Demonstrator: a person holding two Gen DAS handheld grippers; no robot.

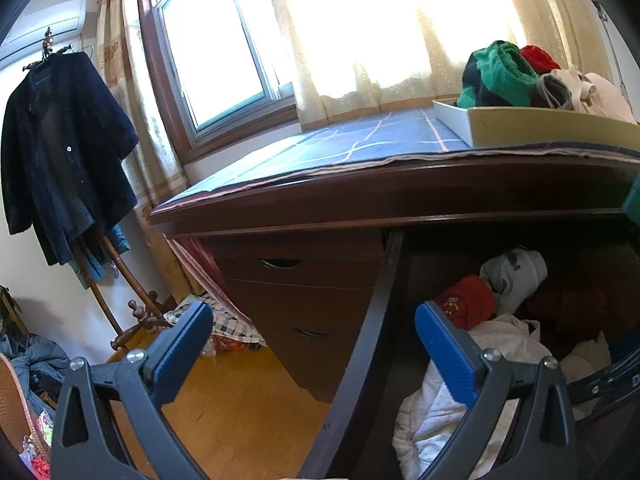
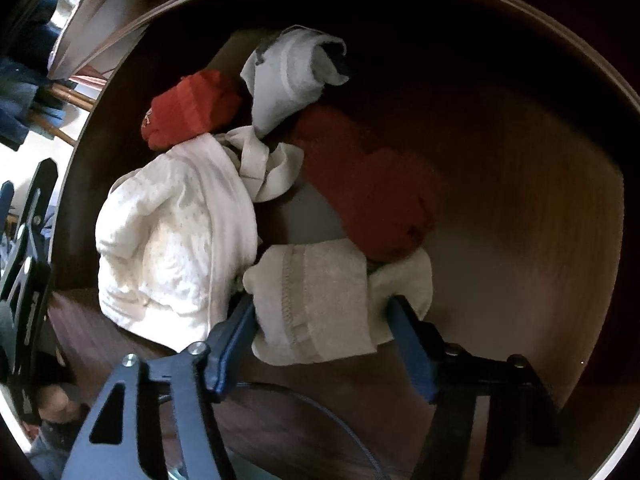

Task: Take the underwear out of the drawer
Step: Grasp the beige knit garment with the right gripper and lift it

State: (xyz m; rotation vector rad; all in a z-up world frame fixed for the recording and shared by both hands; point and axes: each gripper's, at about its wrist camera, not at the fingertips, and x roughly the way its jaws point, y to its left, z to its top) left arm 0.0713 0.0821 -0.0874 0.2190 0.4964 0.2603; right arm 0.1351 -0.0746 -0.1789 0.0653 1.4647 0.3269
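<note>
Your right gripper straddled cream ribbed underwear (whether clamped, unclear) in the dark wooden drawer; left gripper stood apart, empty, near the sunny window.

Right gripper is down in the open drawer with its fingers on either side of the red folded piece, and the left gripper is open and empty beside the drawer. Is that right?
Not quite. The right gripper straddles the beige folded underwear, not the dark red piece, which lies further back in the drawer; the right wrist view shows it. The rest holds: the left gripper is open and empty.
</note>
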